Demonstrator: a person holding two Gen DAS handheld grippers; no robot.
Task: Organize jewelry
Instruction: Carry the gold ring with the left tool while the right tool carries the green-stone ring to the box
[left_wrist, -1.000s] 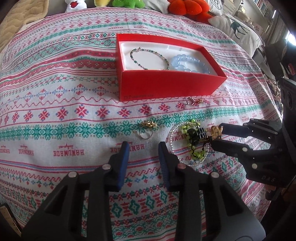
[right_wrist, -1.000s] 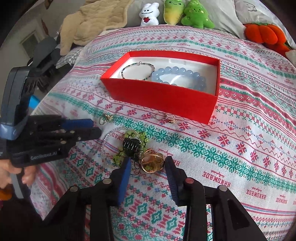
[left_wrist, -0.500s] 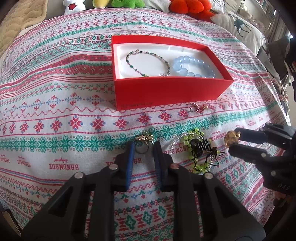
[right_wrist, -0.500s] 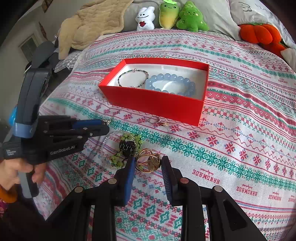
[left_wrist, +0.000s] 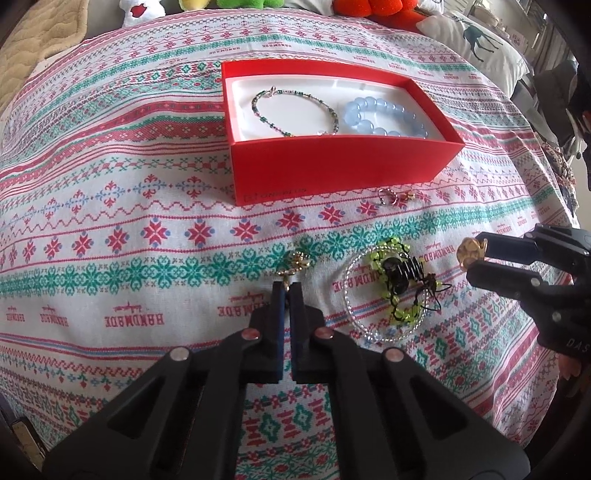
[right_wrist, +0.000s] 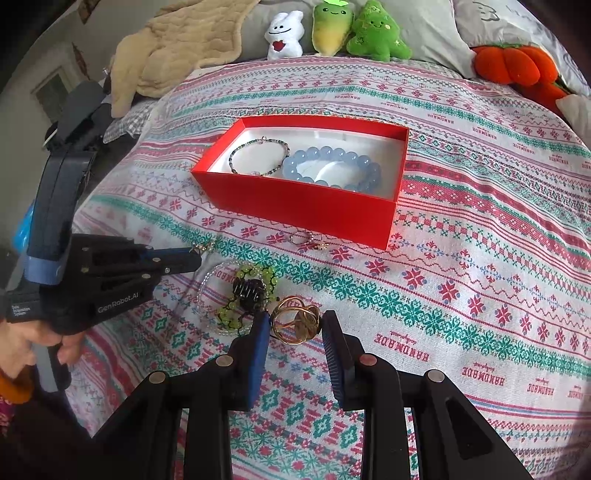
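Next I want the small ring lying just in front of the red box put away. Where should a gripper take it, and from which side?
The small ring lies flat on the patterned cloth beside a gold charm, close to the red box. Probably best to come from above, one finger inside the hoop and one outside, pinching the band on its side away from the box wall.

Right gripper (right_wrist: 295, 330) clamped on a gold ring (right_wrist: 295, 320) over the patterned bedspread (right_wrist: 461, 258).
Left gripper (right_wrist: 197, 254) shut on a small ring beside the bead bracelets (right_wrist: 236, 291); red box (right_wrist: 306, 201) holds two bracelets.
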